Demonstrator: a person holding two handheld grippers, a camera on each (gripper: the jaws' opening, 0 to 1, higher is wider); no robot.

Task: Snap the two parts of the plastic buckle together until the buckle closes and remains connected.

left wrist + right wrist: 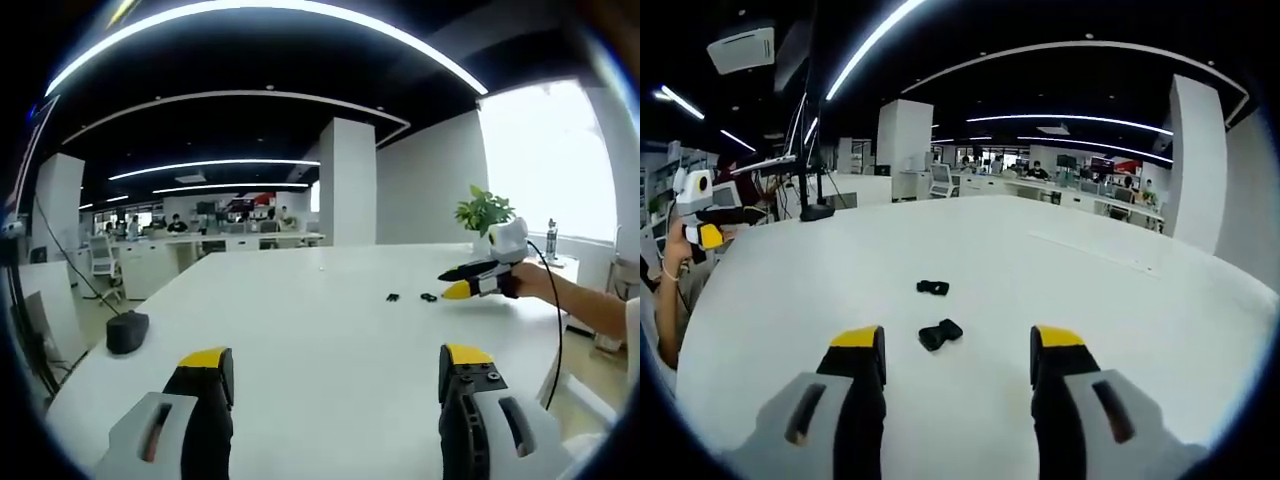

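Observation:
Two small black buckle parts lie apart on the white table. In the right gripper view the nearer buckle part [940, 333] rests just ahead of my right gripper [957, 350], which is open with nothing between its jaws; the farther buckle part [932, 288] lies beyond it. In the left gripper view both parts look tiny: one buckle part [393, 297] and the other buckle part [428, 296], far ahead. My left gripper [335, 372] is open and empty, well back from them. The right gripper [470, 285] shows at the right of the left gripper view, held by a hand.
The white table [300, 330] is broad. A black puck-like object [127, 331] sits near its left edge. A potted plant [485, 212] and a bottle [551, 240] stand at the far right. A desk lamp base [817, 211] stands at the table's far side. Office desks and people sit beyond.

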